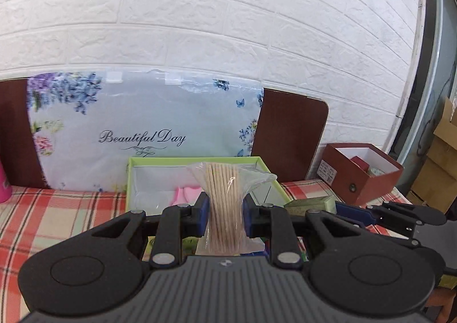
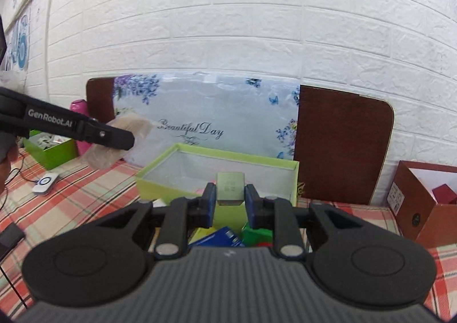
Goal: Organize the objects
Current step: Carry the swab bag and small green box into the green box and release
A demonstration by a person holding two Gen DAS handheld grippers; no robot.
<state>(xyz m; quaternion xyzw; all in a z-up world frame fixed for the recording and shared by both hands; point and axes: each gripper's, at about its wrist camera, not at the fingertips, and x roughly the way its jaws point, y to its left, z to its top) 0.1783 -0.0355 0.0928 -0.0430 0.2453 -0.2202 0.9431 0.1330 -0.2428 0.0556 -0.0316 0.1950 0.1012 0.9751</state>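
A checked red, green and cream cloth covers the surface [image 1: 57, 209]. At its back edge, toward twelve o'clock in both wrist views, a flat clear-wrapped floral package printed "Beautiful Day" [image 1: 142, 123] leans on a dark brown wooden board [image 1: 288, 134], which stands against the white brick-pattern wall [image 1: 228, 23]. In front of the package sits an open lime-green cardboard box with a white lining [image 1: 130, 180]; something pink lies inside it. At three o'clock in the left wrist view an open reddish-brown cardboard box [image 1: 360, 177] stands on the cloth. At nine o'clock in the right wrist view there are a pink bottle [image 2: 78, 106], a smaller green box [image 2: 54, 154] and a small white device with a blue ring [image 2: 45, 181] on a cable.

The left hand-held gripper [image 1: 225, 216] is clamped on a clear plastic bag of thin wooden sticks [image 1: 224, 197], held above the near rim of the lime-green box. The sticks' long axis runs from six to twelve o'clock, tips toward the wall, and the loose bag mouth fans out above the blue pads [image 1: 204, 209].

The right hand-held gripper [image 2: 228, 199] is clamped on a small grey-green rectangular box with a printed code [image 2: 230, 184], also held over the lime-green box's near rim, its printed face toward the camera. Blue and green packets lie below its jaws, partly hidden.
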